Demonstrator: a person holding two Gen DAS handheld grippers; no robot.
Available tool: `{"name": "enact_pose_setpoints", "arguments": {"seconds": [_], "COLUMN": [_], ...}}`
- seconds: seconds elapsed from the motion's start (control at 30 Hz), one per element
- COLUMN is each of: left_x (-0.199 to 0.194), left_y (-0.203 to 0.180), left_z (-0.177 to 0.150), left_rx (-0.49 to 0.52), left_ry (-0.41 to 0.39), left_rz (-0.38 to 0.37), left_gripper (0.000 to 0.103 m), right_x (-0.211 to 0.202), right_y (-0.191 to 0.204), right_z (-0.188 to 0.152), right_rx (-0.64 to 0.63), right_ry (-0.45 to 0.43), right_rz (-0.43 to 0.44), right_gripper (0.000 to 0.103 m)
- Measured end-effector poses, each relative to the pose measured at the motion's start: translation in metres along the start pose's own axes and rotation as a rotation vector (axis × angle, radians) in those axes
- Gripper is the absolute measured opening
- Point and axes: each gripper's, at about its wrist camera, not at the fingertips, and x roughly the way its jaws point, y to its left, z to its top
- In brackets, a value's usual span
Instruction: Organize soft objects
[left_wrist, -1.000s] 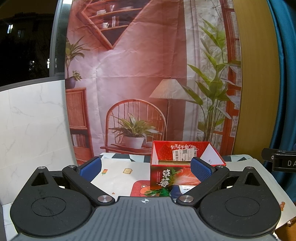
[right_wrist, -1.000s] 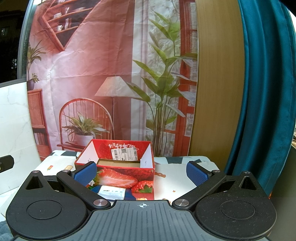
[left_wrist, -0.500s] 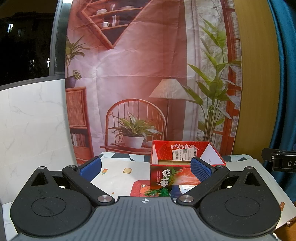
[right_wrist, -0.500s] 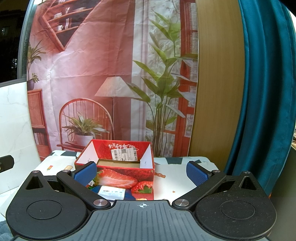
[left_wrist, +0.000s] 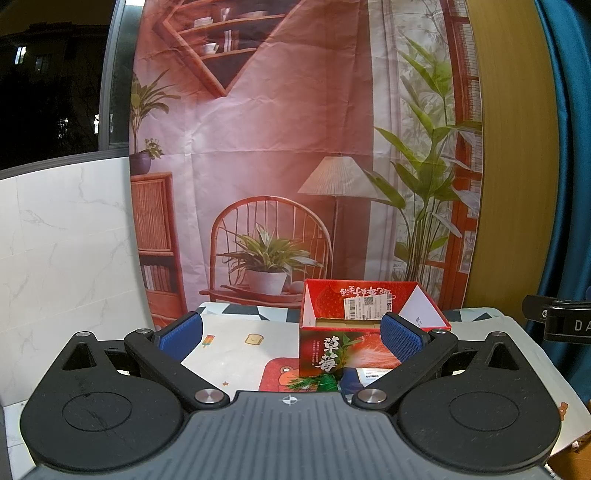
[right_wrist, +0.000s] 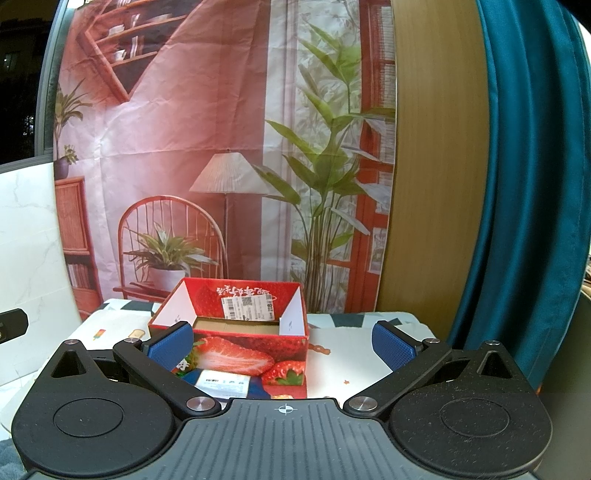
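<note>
Nothing moved: strawberry box (left_wrist: 369, 325) ahead of both spread grippers.

The right tongs (right_wrist: 282, 341) hover with jaws spread wide, holding nothing. Ahead on the bench (right_wrist: 351, 347) sits an open red strawberry box (right_wrist: 236, 328); a blue packet (right_wrist: 221, 382) lies just before it.

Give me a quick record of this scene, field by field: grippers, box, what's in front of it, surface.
left gripper: jaws open, empty
right gripper: jaws open, empty
box: red, strawberry print, top open, upright on the table
box contents: nothing seen inside from these angles
blue packet: lies just in front of the box, white label up
table cover: white with small cartoon prints
</note>
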Motion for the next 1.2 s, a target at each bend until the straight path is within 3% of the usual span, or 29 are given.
{"name": "enact_pose_setpoints", "arguments": {"seconds": [0.73,0.9,1.03,1.2], "left_x": [0.003,0.021,0.044,0.08], "left_y": [-0.002,0.002,0.002,0.007], "left_z": [-0.003,-0.008,-0.024,-0.054], "left_rx": [-0.007,0.0,0.015,-0.018], "left_ry": [0.014,0.025,0.046,0.143], "left_rz": [-0.003,0.006,0.012,-0.072], "left_gripper": [0.103,0.103,0.103,0.103], "right_x": [0.008,0.011,0.035,0.063], "right_y": [-0.002,-0.01,-0.021,-0.019], "right_z": [-0.003,-0.01,-0.027,-0.064], "right_rx": [0.01,0.048,0.08,0.038], "right_ry": [-0.01,-0.046,-0.022,-0.056], "right_rz": [0.018,0.072,0.107,0.133], "right_gripper": [0.103,0.103,0.103,0.103]}}
